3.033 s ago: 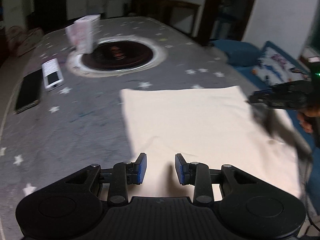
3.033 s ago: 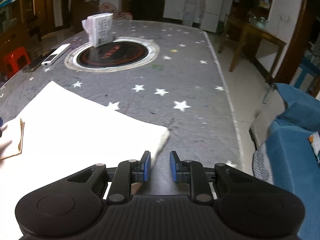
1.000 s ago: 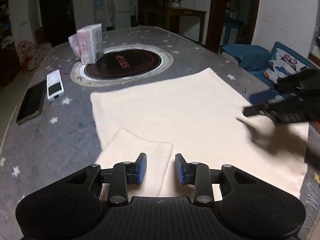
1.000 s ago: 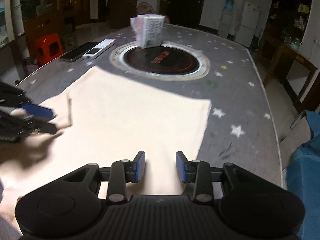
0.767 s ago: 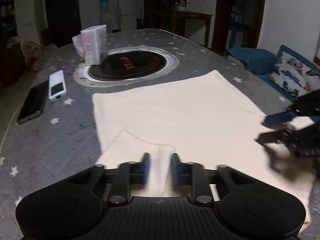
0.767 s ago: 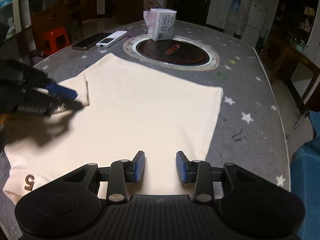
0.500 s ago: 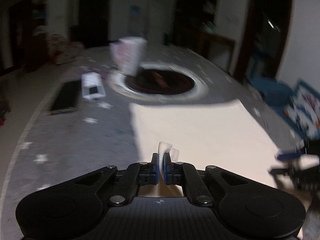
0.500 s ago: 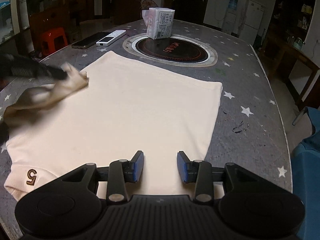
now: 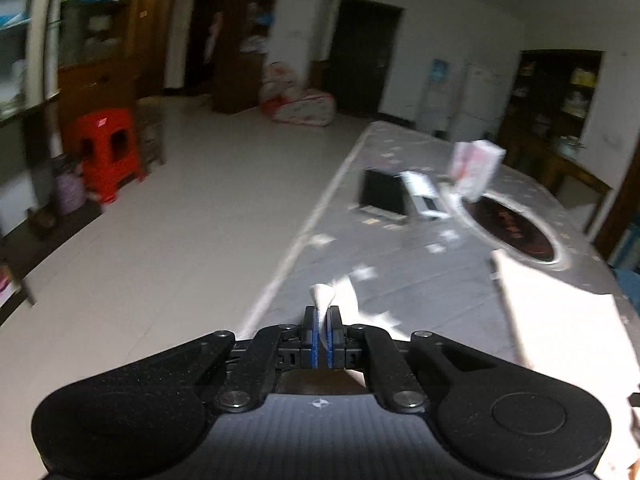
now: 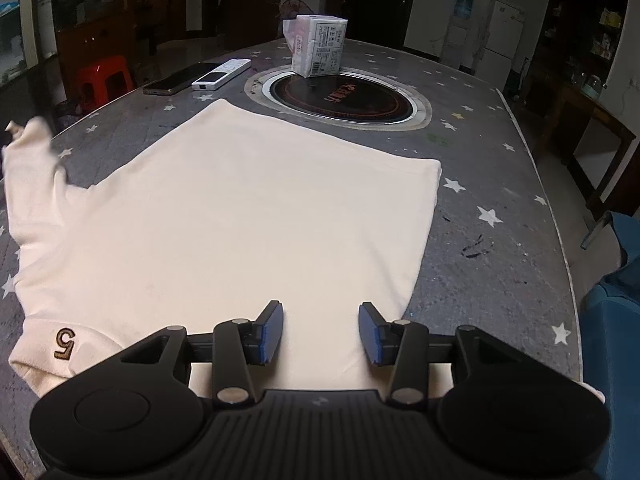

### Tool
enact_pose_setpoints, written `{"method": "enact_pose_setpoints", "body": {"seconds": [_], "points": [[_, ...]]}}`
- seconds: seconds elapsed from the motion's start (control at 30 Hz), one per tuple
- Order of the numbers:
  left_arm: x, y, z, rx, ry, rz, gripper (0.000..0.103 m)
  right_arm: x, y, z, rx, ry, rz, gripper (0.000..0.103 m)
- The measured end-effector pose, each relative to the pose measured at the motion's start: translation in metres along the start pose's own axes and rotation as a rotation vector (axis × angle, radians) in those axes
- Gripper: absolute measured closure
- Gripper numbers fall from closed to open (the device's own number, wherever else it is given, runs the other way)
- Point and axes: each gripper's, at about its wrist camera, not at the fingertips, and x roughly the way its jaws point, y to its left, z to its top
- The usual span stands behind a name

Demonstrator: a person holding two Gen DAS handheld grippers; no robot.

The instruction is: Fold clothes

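Pinching a small tuft of the cream cotton T-shirt (image 10: 248,216), the left gripper (image 9: 321,332) has its blue pads pressed together on the cloth, which sticks up as a white peak at the centre of the left wrist view. In the right wrist view this same part, a sleeve (image 10: 30,152), stands raised at the left edge of the frame, above the grey star-patterned table (image 10: 500,168). The right gripper (image 10: 320,330) hovers low at the bottom centre, its jaws wide apart and holding nothing.

The shirt lies flat and fills the middle of the right wrist view. Its long axis seems to run from the lower left of the frame, where a brown number "5" (image 10: 64,343) is stitched, toward the straight edge at the upper right.

To do this step well, I think the sleeve should be pulled gently outward and laid down smooth, without dragging the body of the shirt. The free gripper could press the cloth near the bottom of the frame, so nothing slides.
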Motion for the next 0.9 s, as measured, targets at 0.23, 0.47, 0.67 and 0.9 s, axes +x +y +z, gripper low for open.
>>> {"method": "enact_pose_setpoints", "body": {"seconds": [0.23, 0.47, 0.67, 0.9], "points": [[0.006, 0.019, -0.017, 0.031, 0.054, 0.081, 0.098, -0.014, 0.018, -0.004, -0.051, -0.018, 0.06, 0.06], [0.011, 0.018, -0.011, 0.046, 0.051, 0.096, 0.098, -0.031, 0.041, -0.011, -0.099, -0.027, 0.216, 0.06], [0.018, 0.02, -0.013, 0.06, 0.086, 0.126, 0.092, -0.041, 0.061, -0.024, -0.205, -0.016, 0.232, 0.06], [0.005, 0.005, -0.004, 0.042, 0.067, 0.027, 0.091, -0.049, 0.061, -0.024, -0.158, -0.05, 0.255, 0.06]]}}
